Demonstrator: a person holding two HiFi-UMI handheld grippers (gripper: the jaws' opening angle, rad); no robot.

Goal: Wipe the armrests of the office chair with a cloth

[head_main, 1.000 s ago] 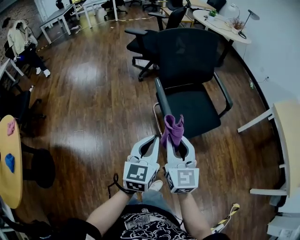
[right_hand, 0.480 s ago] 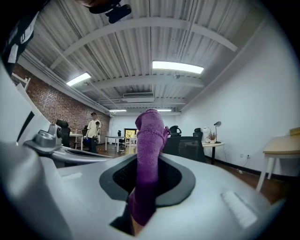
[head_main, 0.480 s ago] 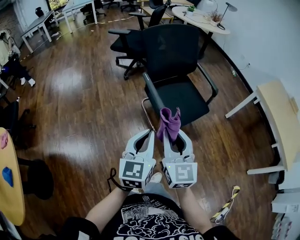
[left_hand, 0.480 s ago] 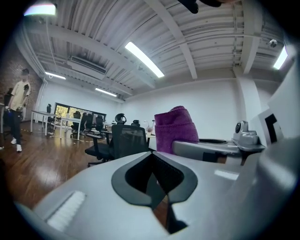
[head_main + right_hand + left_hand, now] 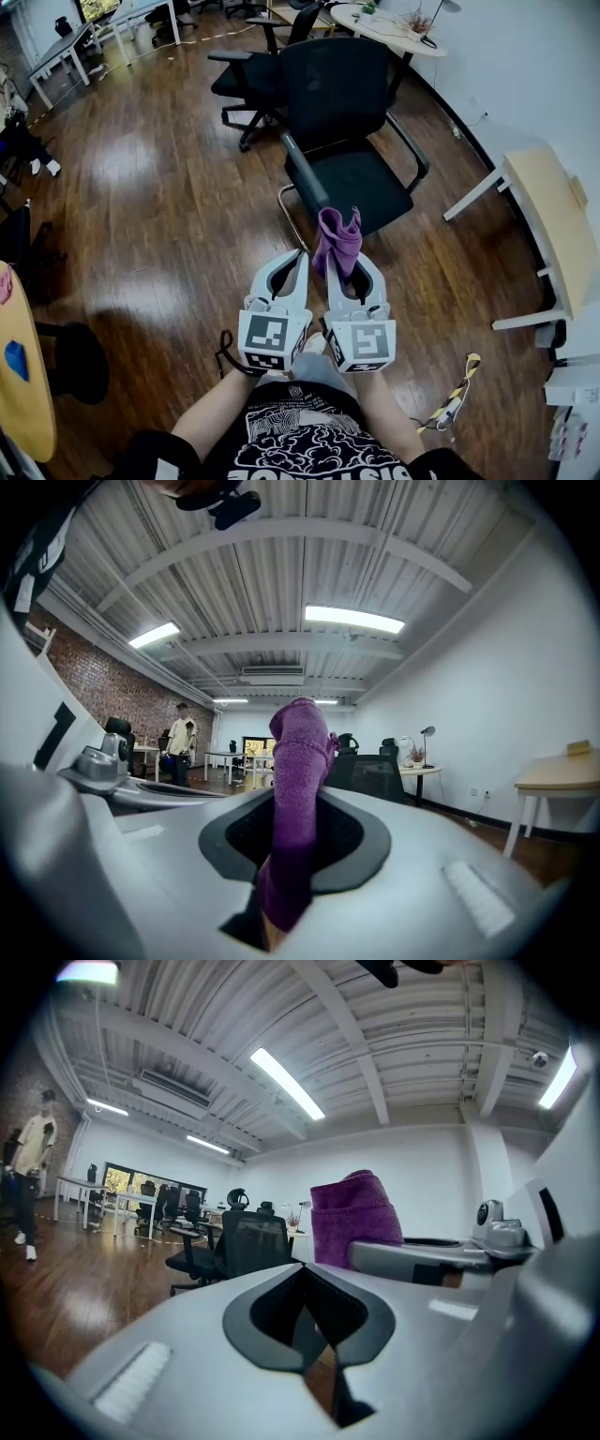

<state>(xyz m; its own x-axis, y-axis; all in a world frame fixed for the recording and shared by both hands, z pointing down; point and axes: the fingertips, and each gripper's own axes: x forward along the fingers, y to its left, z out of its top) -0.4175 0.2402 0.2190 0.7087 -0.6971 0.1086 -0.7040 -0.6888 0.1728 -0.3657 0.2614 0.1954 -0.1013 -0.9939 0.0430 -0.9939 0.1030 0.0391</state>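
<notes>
Cloth (image 5: 336, 234) pinched upright, right gripper (image 5: 346, 262); left gripper (image 5: 296, 257) beside.

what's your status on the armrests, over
Right gripper shut on purple cloth, held upright. Left gripper shut, empty. Office chair ahead, armrests not yet touched. Only bare floor between.

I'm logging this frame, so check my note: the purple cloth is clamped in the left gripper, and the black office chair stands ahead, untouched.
One error: the purple cloth is clamped in the right gripper, not the left, as the right gripper view shows. The left gripper holds nothing. The black office chair does stand ahead, untouched.
</notes>
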